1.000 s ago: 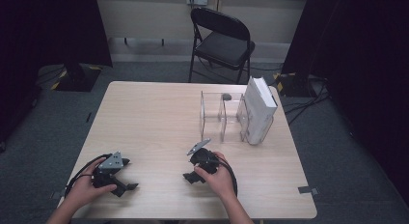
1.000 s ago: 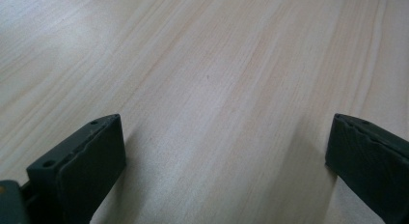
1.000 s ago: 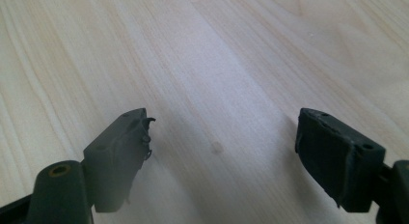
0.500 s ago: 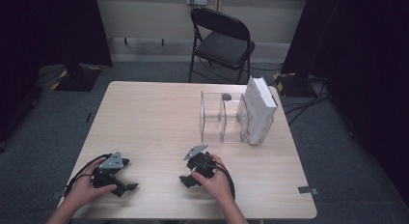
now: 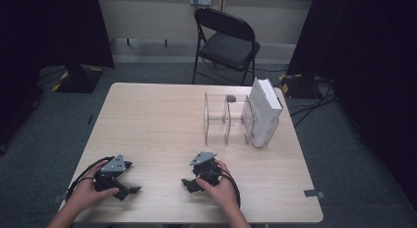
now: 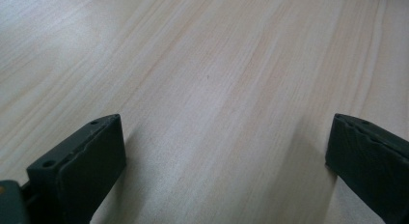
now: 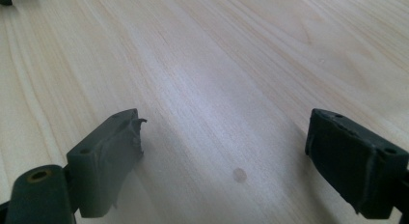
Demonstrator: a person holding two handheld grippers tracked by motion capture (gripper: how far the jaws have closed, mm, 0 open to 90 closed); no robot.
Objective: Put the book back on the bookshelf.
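Observation:
My left gripper [image 5: 132,178] rests on the pale wooden table [image 5: 157,120] near its front left edge, held by a hand. In the left gripper view its jaws [image 6: 226,156] stand wide apart over bare wood. A hand holds my right gripper [image 5: 189,176] low at the front middle of the table. Its jaws [image 7: 224,147] have just been opening and stand wide, with nothing between them. A clear plastic rack [image 5: 226,120] stands at the back right. A white box [image 5: 263,112] stands upright in its right slot.
A small dark thing [image 5: 230,98] lies at the back of the rack. Behind the table stands a black folding chair [image 5: 226,41]. Cables trail from both grippers toward the front edge. Dark curtains flank the room.
The right hand has drawn its gripper slightly back toward the table's front edge and to the left. The left gripper has stayed where it was.

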